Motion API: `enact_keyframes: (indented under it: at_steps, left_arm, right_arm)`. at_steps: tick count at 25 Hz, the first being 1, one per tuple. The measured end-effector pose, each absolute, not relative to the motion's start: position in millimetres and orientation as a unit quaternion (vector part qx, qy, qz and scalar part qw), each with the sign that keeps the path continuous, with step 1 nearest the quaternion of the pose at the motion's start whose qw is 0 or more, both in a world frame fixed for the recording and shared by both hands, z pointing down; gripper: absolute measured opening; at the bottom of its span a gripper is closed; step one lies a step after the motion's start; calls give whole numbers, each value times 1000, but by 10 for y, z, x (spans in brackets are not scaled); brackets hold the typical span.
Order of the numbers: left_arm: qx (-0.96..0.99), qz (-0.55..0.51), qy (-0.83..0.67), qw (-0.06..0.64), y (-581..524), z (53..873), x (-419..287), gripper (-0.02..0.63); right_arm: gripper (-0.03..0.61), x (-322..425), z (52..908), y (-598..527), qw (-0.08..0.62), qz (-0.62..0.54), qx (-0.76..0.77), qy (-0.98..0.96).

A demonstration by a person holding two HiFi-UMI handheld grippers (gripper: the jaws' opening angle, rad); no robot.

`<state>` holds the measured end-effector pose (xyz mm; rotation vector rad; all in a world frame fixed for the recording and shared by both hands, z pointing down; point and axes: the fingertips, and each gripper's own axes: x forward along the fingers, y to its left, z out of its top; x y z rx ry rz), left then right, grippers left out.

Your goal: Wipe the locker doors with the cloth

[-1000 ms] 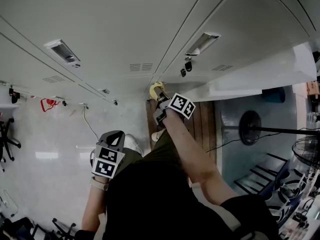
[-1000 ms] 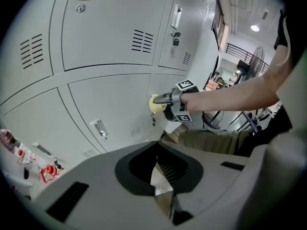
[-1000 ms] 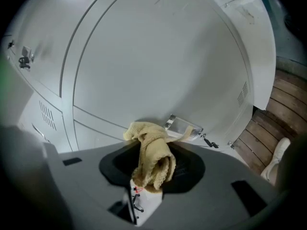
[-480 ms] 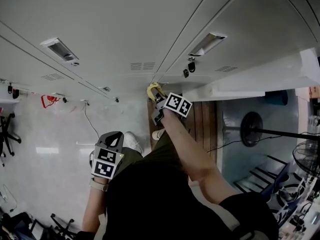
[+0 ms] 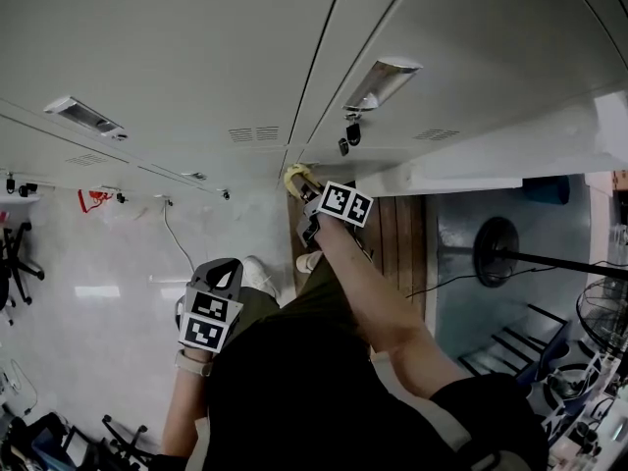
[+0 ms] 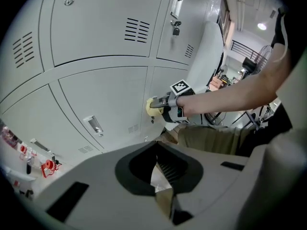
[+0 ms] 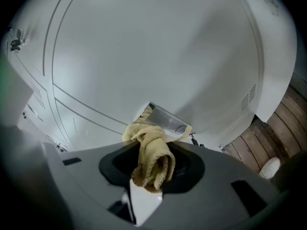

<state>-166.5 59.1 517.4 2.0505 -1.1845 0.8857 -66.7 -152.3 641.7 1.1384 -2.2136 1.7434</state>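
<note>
Grey locker doors (image 5: 245, 57) fill the upper half of the head view. My right gripper (image 5: 306, 192) is shut on a yellow cloth (image 7: 151, 155), which presses against a lower locker door (image 7: 158, 61) at its metal handle (image 7: 165, 119). The same cloth (image 5: 295, 178) shows at the door's foot in the head view and as a yellow wad (image 6: 152, 107) in the left gripper view. My left gripper (image 5: 218, 281) hangs low beside my leg, away from the lockers, jaws together with nothing between them (image 6: 160, 188).
A padlock (image 5: 348, 135) hangs on an upper door. One locker door (image 5: 491, 155) stands swung open at the right. Wooden floorboards (image 5: 392, 234) and a standing fan (image 5: 496, 251) lie to the right. Red keys (image 5: 91, 200) hang at the far left.
My right gripper with the cloth has slid slightly left and up along the lower door. The left gripper has stayed in place.
</note>
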Motion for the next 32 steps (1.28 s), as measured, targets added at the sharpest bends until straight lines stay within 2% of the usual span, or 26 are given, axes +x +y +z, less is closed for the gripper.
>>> enact_keyframes:
  at_steps: [18, 32]
  left_arm:
    - [775, 346, -436, 299, 461, 5196, -1275, 11]
    - [785, 361, -410, 292, 349, 5230, -906, 11]
  right_arm:
    - [133, -177, 6437, -1678, 44, 573, 383, -723]
    - [132, 346, 6339, -1842, -3, 583, 405, -704]
